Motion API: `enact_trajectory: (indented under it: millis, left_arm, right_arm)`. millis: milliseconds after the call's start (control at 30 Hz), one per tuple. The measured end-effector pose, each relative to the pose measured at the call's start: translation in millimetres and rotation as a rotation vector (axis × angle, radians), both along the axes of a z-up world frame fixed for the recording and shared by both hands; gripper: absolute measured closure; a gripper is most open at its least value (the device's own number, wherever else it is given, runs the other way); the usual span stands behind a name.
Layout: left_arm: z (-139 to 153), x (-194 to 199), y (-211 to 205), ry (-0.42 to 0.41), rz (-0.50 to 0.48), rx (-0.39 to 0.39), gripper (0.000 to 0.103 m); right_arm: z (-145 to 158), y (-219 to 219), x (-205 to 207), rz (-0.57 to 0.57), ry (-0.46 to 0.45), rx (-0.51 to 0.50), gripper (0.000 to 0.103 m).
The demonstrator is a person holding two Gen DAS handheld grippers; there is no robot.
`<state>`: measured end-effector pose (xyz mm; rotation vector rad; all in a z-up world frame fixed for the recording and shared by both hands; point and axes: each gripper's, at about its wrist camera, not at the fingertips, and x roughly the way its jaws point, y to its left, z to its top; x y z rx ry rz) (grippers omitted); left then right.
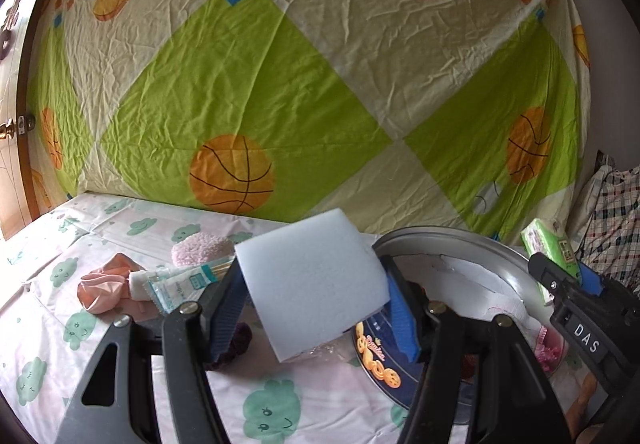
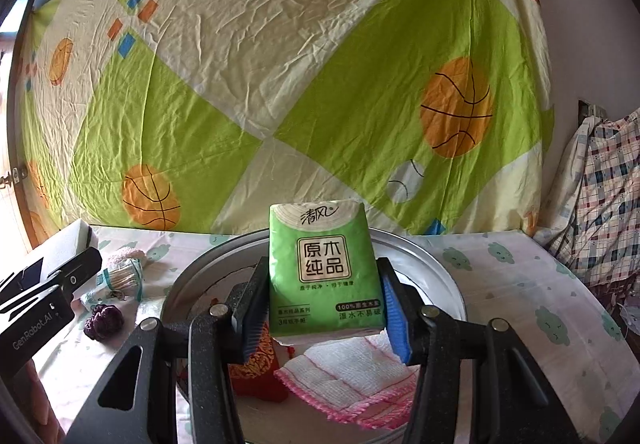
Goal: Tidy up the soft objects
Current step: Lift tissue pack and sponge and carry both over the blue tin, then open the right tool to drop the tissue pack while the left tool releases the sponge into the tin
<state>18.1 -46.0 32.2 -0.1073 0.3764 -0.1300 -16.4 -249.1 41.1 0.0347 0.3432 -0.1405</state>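
My left gripper point(image 1: 316, 318) is shut on a white foam block point(image 1: 316, 284), held tilted above the table beside the round metal tin point(image 1: 448, 238). The right gripper point(image 2: 326, 314) is shut on a green tissue pack point(image 2: 324, 268), upright over the round metal tin point(image 2: 432, 268). Inside that tin lie a white cloth with pink edging point(image 2: 352, 380) and a red pouch point(image 2: 256, 368). On the table to the left lie a pink cloth point(image 1: 106, 286), a fluffy pink pad point(image 1: 200, 246), a packet of cotton swabs point(image 1: 184, 282) and a dark purple scrunchie point(image 2: 104, 320).
A blue cookie-tin lid point(image 1: 380, 364) lies under the left gripper beside the tin. A green and cream basketball-print sheet point(image 1: 280, 64) hangs behind the table. Checked fabric point(image 2: 600, 196) is piled at the right. A wooden door point(image 1: 16, 84) stands at the far left.
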Motion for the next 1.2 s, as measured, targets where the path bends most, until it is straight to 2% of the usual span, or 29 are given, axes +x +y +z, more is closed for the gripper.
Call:
enact_trajectory:
  millis: [467, 700, 833, 933, 1033, 1200]
  left_arm:
    - [3, 17, -51, 0.025, -0.086, 0.014, 0.039]
    - [0, 32, -87, 0.063, -0.124, 0.059, 0.039]
    - [-4, 41, -109, 0.093, -0.133, 0.112, 0.039]
    - [-9, 45, -118, 0.120, -0.147, 0.116, 0.039]
    - [-16, 48, -125, 0.142, -0.137, 0.154, 0.039]
    - [-21, 52, -125, 0.166, -0.125, 0.178, 0.039]
  right_arm:
    - [0, -47, 8, -0.114, 0.009, 0.008, 0.050]
    - [-9, -63, 22, -0.163, 0.051, -0.004, 0.050]
    - [-16, -70, 32, -0.173, 0.085, 0.001, 0.050]
    - [-22, -73, 40, -0.175, 0.117, -0.001, 0.050]
    - [-26, -73, 46, -0.178, 0.139, -0.010, 0.050]
    - [-28, -71, 48, -0.180, 0.146, -0.038, 0.050]
